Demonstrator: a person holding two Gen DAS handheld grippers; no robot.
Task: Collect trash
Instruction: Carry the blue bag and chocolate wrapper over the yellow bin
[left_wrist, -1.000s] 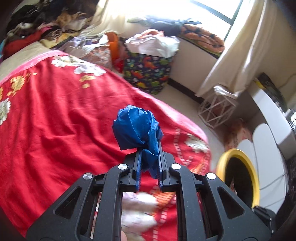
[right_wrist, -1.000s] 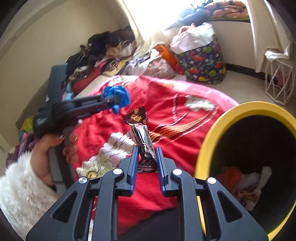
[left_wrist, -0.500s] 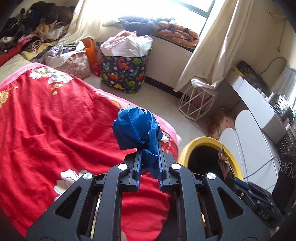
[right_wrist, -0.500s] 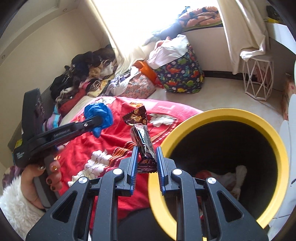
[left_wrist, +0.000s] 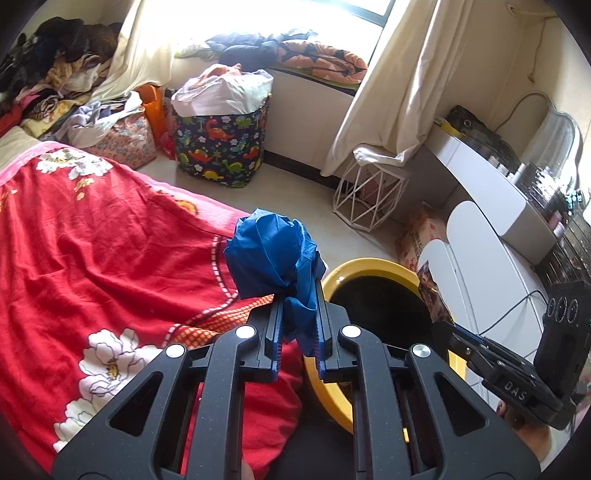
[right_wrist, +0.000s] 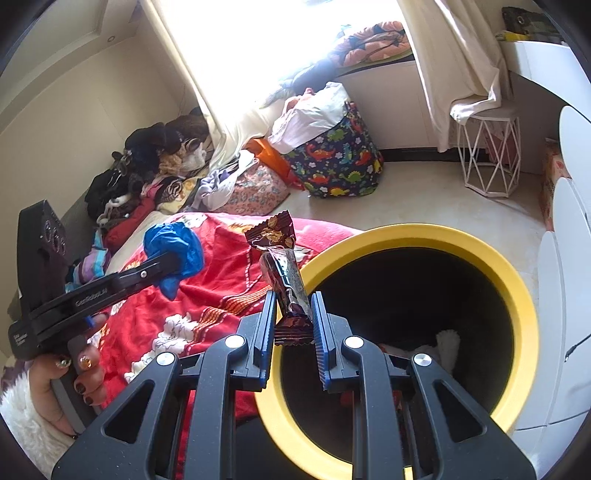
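The left gripper (left_wrist: 298, 334) is clamped on a crumpled blue plastic bag (left_wrist: 271, 260), which bulges above its fingertips over the edge of the red floral blanket (left_wrist: 92, 251). The right gripper (right_wrist: 293, 326) pinches a dark brown snack wrapper (right_wrist: 282, 271) by its lower end; the wrapper stands upright, tilted left, at the near rim of the yellow-rimmed trash bin (right_wrist: 517, 291). Its print shows a nutty snack, but no lettering can be read. Inside the bin lie white and reddish scraps. In the left wrist view the right gripper's body bears the letters "DAS" (left_wrist: 514, 391). A dinosaur-print basket (left_wrist: 221, 147) stands by the window wall.
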